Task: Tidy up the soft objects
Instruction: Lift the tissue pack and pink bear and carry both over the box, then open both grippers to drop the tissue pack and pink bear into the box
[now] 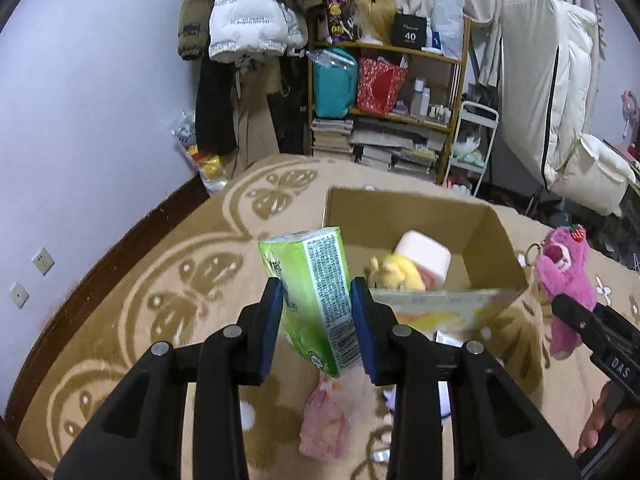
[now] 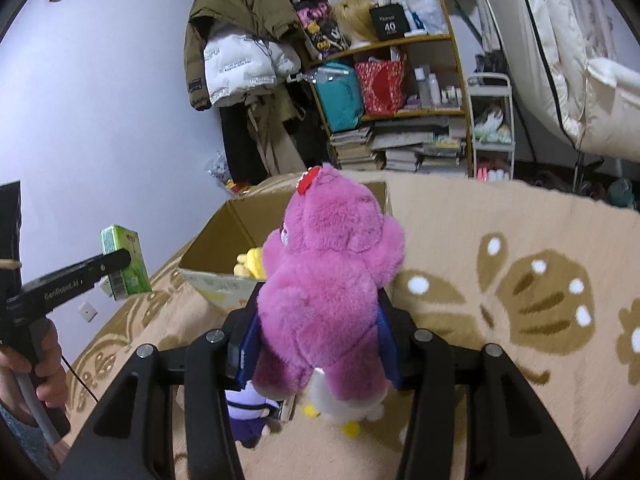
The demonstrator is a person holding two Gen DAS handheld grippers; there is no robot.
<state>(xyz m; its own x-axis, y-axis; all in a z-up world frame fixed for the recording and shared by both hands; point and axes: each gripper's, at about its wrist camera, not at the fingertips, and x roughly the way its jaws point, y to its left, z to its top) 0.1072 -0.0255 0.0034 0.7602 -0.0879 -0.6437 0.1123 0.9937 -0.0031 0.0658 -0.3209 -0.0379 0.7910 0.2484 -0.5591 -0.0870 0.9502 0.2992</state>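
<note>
step: mid-carry, both grippers loaded and held above the carpet near the box (image 1: 476, 220); judged as heading to drop-off
left gripper (image 1: 317, 308): blue pads closed on the green pack (image 1: 316, 296), pinching its two broad faces; pack tilted, top leaning left, held in the air just left of the box's near-left corner
right gripper (image 2: 318, 344): pads squeezed onto the pink bear (image 2: 332, 280) at its lower body; bear upright, back to the camera, in front of the box's near edge
box: open cardboard, flaps up, sitting on the carpet (image 2: 520, 240); already holds a yellow plush (image 1: 394, 270) and a pale pink-white item I can't identify
next move: each load needs moving over the box opening, then jaws released; pack is nearer the rim, so probably goes first; arms need to stay apart, box mouth is narrow for two
still on carpet: pink pouch (image 1: 324, 424) under the left gripper; purple plush (image 2: 250, 408) and white plush (image 2: 340, 400) under the right gripper
materials: pack is glossy printed film, boxy, likely a soft tissue pack, dents slightly at the pads; bear is long shaggy fur, rounded, compresses at the grip, red strawberry tag on head
carpet: beige short pile, tan butterfly pattern
risk: fur is slippery, bear could sag out
</note>
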